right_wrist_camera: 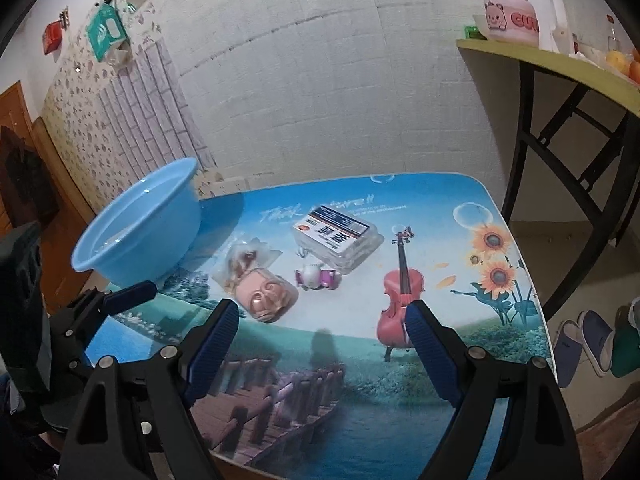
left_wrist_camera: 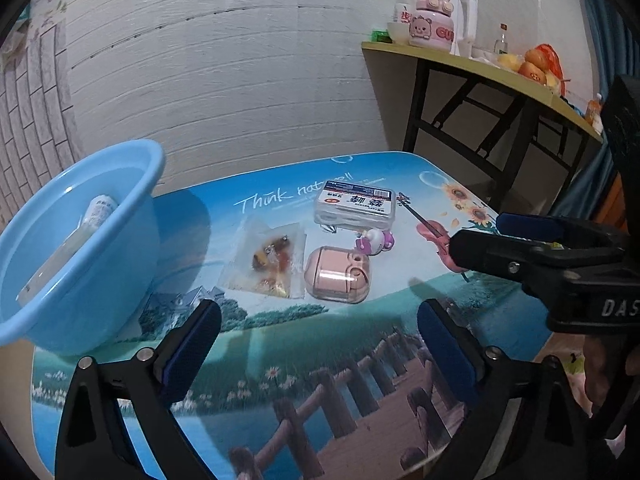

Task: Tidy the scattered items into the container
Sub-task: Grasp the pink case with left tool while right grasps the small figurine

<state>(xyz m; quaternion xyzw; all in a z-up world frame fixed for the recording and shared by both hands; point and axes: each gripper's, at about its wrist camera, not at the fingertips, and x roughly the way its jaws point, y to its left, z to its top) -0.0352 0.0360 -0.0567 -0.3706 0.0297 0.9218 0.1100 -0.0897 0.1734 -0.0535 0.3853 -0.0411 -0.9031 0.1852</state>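
A light blue basin (left_wrist_camera: 104, 300) stands at the table's far left, with a white tube (left_wrist_camera: 100, 210) lying inside it. On the picture-printed table (left_wrist_camera: 360, 360) lie a clear snack packet (left_wrist_camera: 268, 260), a pink case (left_wrist_camera: 336, 274), a small white-and-pink toy (left_wrist_camera: 374, 242) and a white labelled box (left_wrist_camera: 356, 204). My left gripper (left_wrist_camera: 320, 312) hangs open just short of the pink case, with nothing between its fingers. My right gripper (right_wrist_camera: 323, 310) is open and empty too, nearer the table's front than the toy (right_wrist_camera: 318, 276) and case (right_wrist_camera: 266, 296). The basin (right_wrist_camera: 136, 240) sits to its left.
A yellow folding table (left_wrist_camera: 460, 64) at the back right carries a pink kettle (left_wrist_camera: 432, 26), bottles and fruit. The white brick wall runs close behind the low table. Slippers (right_wrist_camera: 592, 340) lie on the floor to the right. My right gripper (left_wrist_camera: 480, 236) juts in beside the left one.
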